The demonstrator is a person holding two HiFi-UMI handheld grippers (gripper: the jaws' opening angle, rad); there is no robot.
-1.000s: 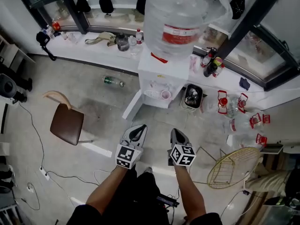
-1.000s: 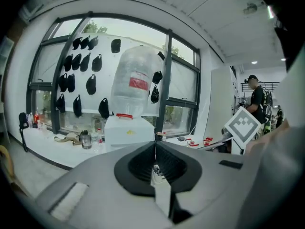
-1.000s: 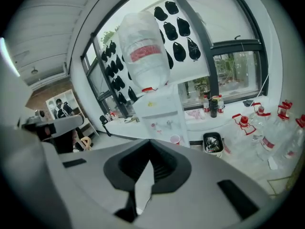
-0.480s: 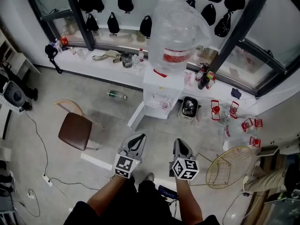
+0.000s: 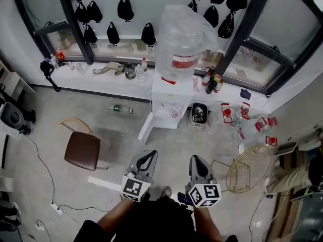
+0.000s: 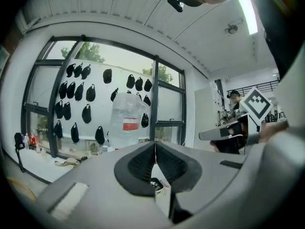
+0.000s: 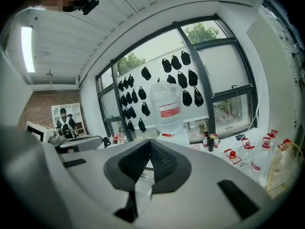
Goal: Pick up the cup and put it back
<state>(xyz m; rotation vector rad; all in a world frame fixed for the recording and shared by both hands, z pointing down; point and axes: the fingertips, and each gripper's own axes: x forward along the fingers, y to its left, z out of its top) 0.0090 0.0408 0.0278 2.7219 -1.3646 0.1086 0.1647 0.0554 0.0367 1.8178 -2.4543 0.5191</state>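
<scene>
Cup (image 5: 175, 113) in dispenser (image 5: 170, 91), chair (image 5: 83, 150) nearby

I get bright, even daylight through the windows (image 7: 224, 75); the ceiling strip light (image 6: 247, 14) blows out white. Both gripper views bulge fisheye-style with black corners, and the near foreground looks soft.

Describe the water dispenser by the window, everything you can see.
The water dispenser is a white boxy cabinet. It stands upright on the grey floor, backed against the white window ledge. A large clear plastic bottle with a red-and-white label sits neck-down on its top. The recess in its front holds a small pink cup. Neither gripper touches it.
</scene>
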